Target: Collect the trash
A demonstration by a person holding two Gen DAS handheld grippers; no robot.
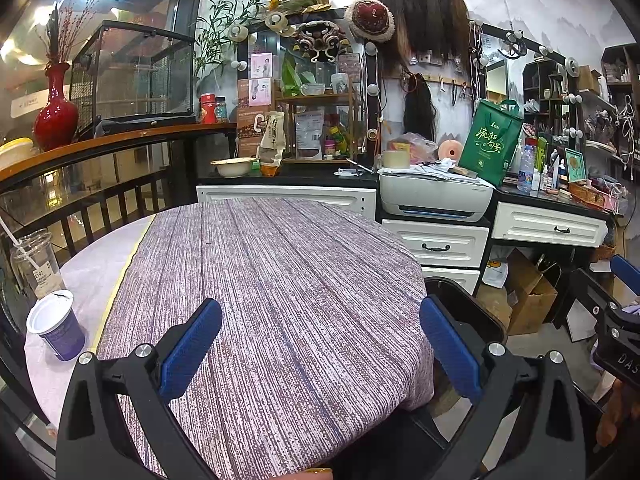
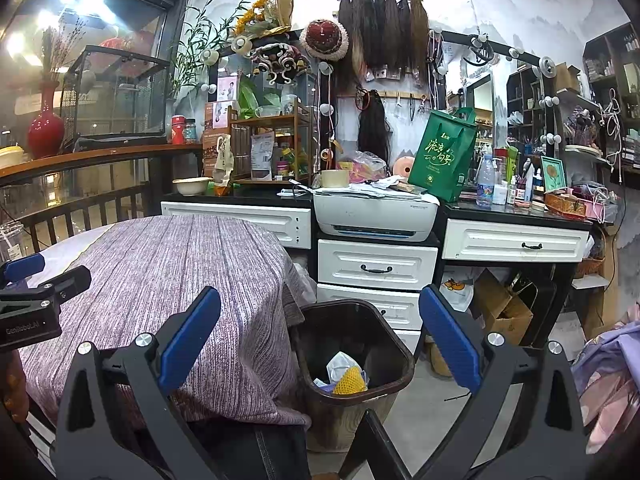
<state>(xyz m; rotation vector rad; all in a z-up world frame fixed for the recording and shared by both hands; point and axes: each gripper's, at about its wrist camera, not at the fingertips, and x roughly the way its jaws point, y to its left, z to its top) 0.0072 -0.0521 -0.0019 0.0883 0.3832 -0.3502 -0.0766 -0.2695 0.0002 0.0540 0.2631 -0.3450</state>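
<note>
Left gripper (image 1: 320,344) hangs over the round surface with the purple-and-white woven cloth (image 1: 280,280), jaws spread wide, nothing between the blue pads. Right gripper (image 2: 320,340) likewise wide open and empty, out past the surface's right edge, above the dark brown square plastic bin (image 2: 394,344) on the floor.

Trash on the surface sits at the far left edge: a small purple-and-white paper cup (image 1: 56,326), upright, open mouth up, long axis vertical. Just behind it, a tall clear plastic cup with a label (image 1: 34,264), also upright; its white straw (image 1: 14,242) leans up-left.

Inside the bin: a yellow foam net sleeve (image 2: 350,382) and crumpled white wrapping (image 2: 340,362), orientation unclear.

White printer (image 2: 374,210) sits on the drawers behind the bin.
</note>
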